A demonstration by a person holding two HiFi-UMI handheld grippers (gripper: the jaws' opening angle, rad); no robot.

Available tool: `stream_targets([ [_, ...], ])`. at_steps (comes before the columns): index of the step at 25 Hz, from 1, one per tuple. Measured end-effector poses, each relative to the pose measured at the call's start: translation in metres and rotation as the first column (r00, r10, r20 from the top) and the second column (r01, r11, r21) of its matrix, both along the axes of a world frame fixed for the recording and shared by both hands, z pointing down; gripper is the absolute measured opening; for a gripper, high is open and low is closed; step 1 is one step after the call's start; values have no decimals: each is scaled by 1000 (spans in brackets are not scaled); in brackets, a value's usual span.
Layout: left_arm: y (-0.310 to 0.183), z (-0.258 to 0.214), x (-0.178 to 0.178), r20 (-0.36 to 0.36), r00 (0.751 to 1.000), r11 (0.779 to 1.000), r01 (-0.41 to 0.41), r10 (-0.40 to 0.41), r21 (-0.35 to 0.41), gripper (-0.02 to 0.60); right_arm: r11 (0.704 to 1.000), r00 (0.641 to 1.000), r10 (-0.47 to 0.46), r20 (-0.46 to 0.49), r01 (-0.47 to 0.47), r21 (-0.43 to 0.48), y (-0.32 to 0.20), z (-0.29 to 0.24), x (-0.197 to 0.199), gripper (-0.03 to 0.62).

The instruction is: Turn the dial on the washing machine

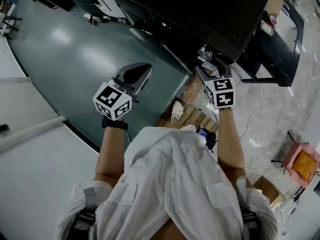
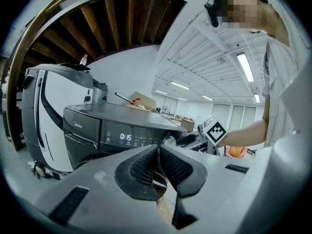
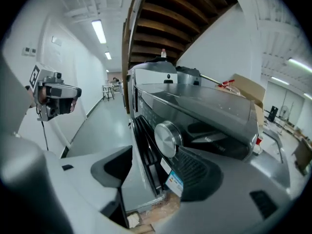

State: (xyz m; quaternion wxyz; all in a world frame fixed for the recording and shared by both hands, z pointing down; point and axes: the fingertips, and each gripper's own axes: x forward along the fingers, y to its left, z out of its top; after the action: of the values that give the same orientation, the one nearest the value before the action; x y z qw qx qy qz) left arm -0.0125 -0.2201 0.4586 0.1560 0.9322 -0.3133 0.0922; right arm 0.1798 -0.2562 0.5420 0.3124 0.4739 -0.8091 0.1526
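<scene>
Right claw (image 3: 155, 161) spread near dial (image 3: 168, 139)

The grey-green floor (image 1: 75, 59) carries a wooden pallet (image 1: 192, 116) under the washing machine (image 1: 200, 9).

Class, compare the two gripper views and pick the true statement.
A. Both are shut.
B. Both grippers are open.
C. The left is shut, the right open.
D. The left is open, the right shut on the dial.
C: the left gripper has its jaws together on nothing, while the right gripper has its jaws apart near the dial, not clamped on it.
</scene>
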Motion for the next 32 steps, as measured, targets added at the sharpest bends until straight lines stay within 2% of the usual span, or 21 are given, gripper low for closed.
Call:
stream_targets([
  [4, -1, 0, 1, -4, 1000, 1000, -1, 1, 2, 17, 999, 999, 23, 32, -22, -33, -1, 6, 1, 299],
  [16, 1, 1, 6, -4, 1000, 1000, -4, 4, 0, 17, 990, 999, 8, 52, 0, -138, 2, 33, -7, 319],
  [28, 3, 2, 11, -9, 1000, 1000, -13, 13, -2, 17, 990, 987, 20, 161, 4, -144, 0, 39, -18, 334],
  [30, 4, 2, 12, -10, 1000, 1000, -16, 16, -2, 17, 989, 983, 5, 184, 23, -146, 0, 41, -26, 331],
  [31, 5, 2, 12, -10, 1000, 1000, -16, 16, -2, 17, 989, 981, -15, 193, 43, -142, 1, 40, -31, 301],
  [32, 5, 2, 12, -11, 1000, 1000, -15, 15, -2, 17, 988, 980, -40, 197, 68, -137, 4, 39, -38, 297],
])
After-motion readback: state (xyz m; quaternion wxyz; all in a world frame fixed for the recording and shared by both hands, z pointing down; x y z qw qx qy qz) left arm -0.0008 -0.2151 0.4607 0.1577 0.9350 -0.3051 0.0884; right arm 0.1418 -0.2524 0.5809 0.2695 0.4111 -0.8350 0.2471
